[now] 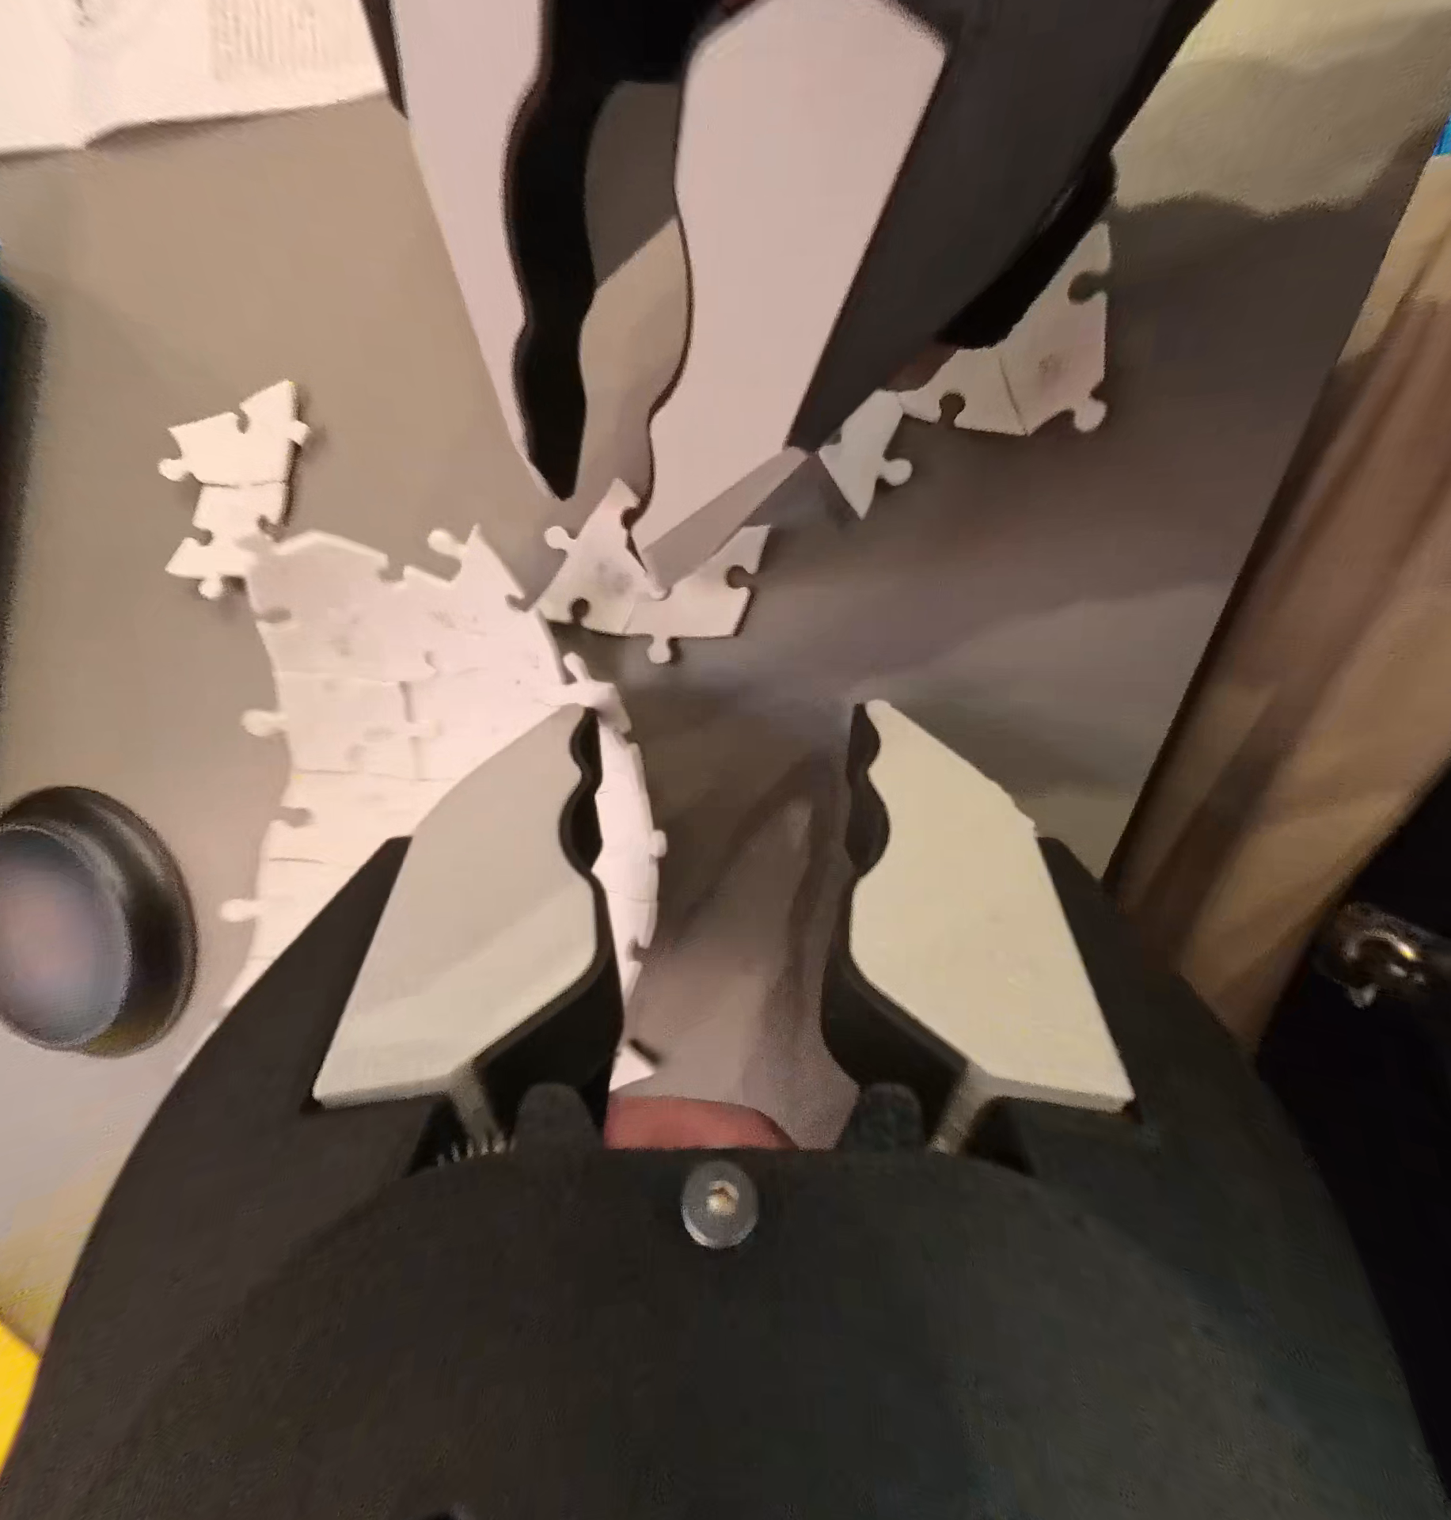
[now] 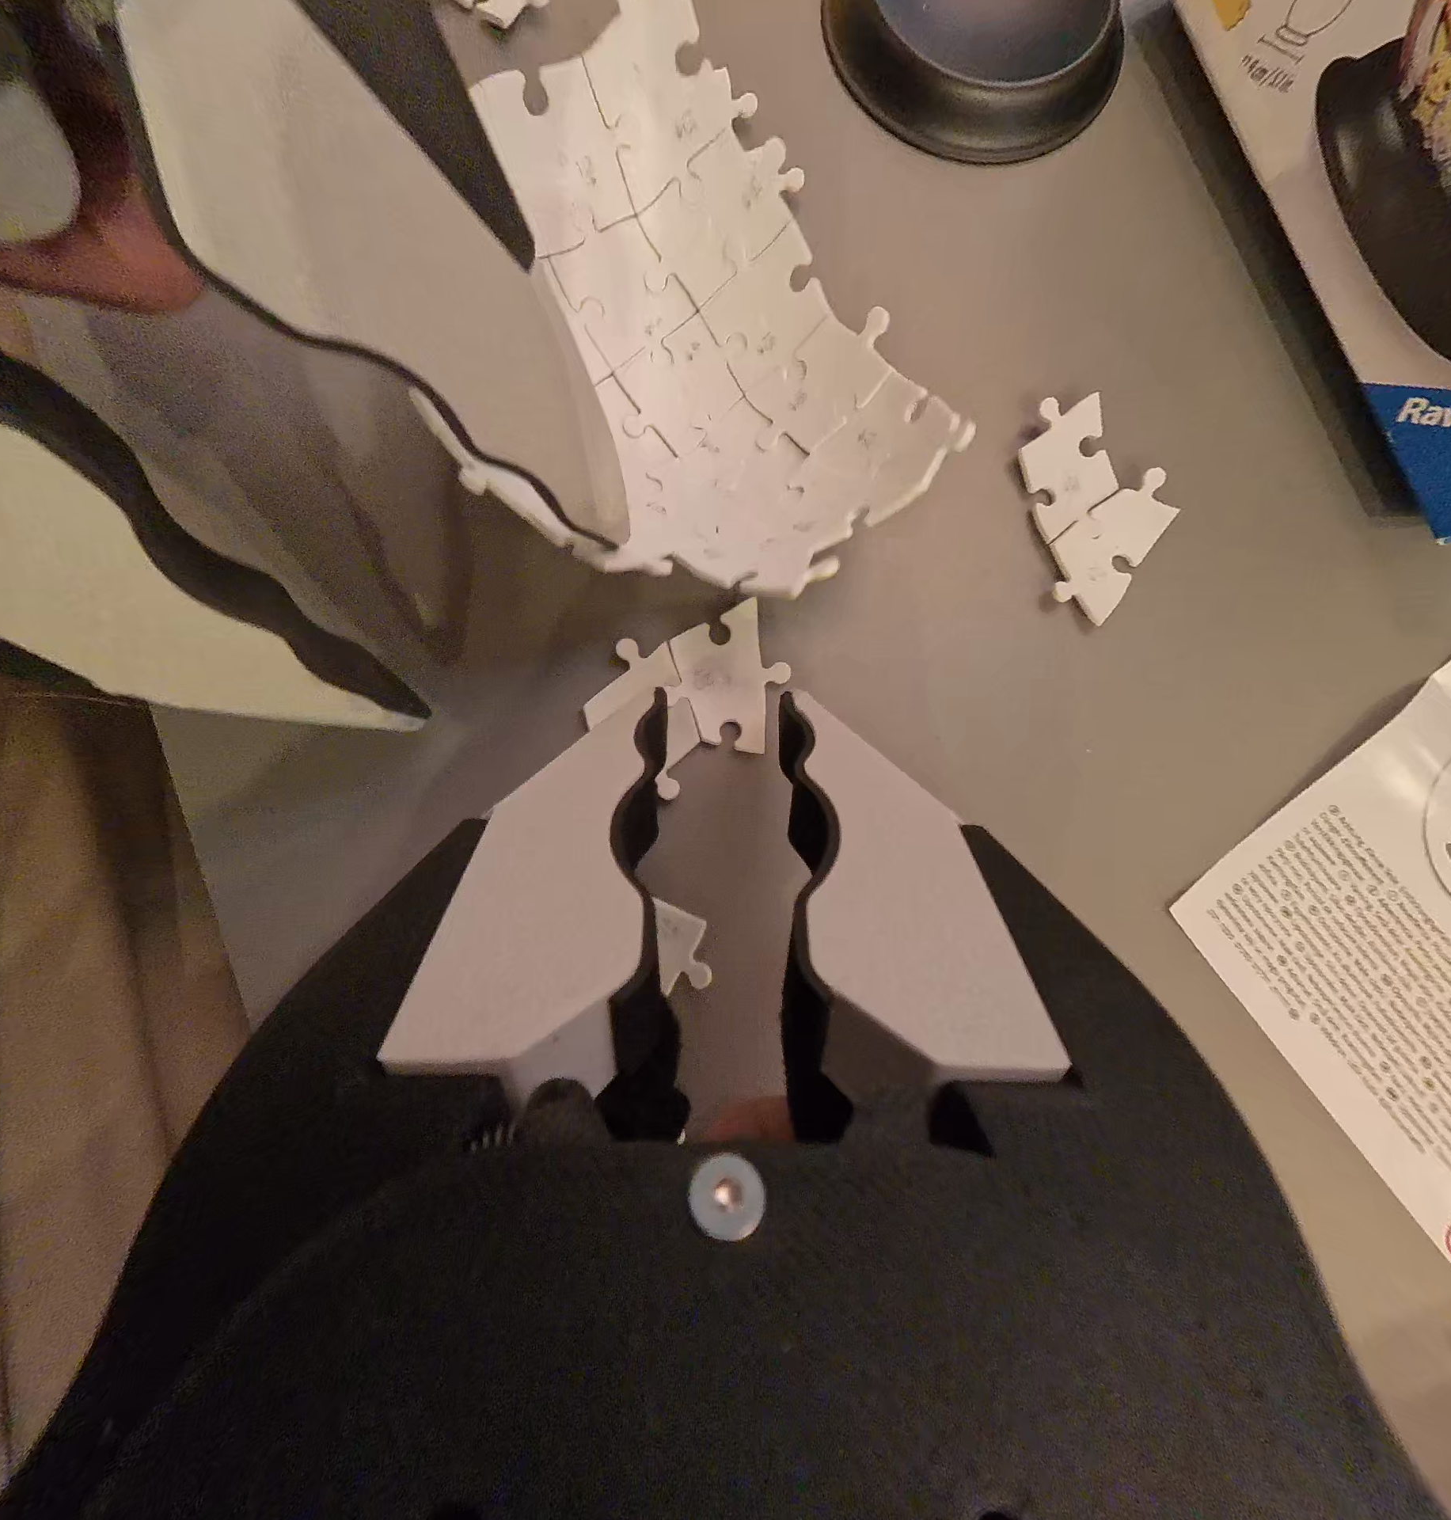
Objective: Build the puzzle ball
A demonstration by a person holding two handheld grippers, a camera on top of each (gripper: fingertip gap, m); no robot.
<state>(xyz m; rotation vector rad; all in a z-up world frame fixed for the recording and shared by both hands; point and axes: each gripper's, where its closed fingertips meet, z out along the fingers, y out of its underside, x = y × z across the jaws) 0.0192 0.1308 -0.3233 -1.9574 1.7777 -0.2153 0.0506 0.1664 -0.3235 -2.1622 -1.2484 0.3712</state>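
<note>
A long curved strip of joined white puzzle pieces [image 1: 360, 683] lies face down on the grey table [image 1: 993, 617]; it also shows in the right wrist view [image 2: 705, 329]. My left gripper [image 1: 726, 724] is open, and the strip's near edge rests against the inner pad of its left finger. It also shows in the right wrist view [image 2: 512, 625]. A small joined pair of white pieces [image 2: 722, 683] sits just off the strip's end, and also shows in the left wrist view [image 1: 607, 576]. My right gripper [image 2: 723, 699] is open, its tips straddling that pair. It enters the left wrist view [image 1: 602, 502] from above.
Another joined pair [image 2: 1092, 510] lies to the right. Loose pieces [image 1: 1018, 378] and one [image 2: 681, 946] lie near the right gripper. A black round stand [image 2: 968, 74], the puzzle box [image 2: 1363, 247] and an instruction sheet [image 2: 1363, 946] ring the work area. The table edge [image 1: 1199, 658] is close. My right fingertips sit around 5 cm from my left ones.
</note>
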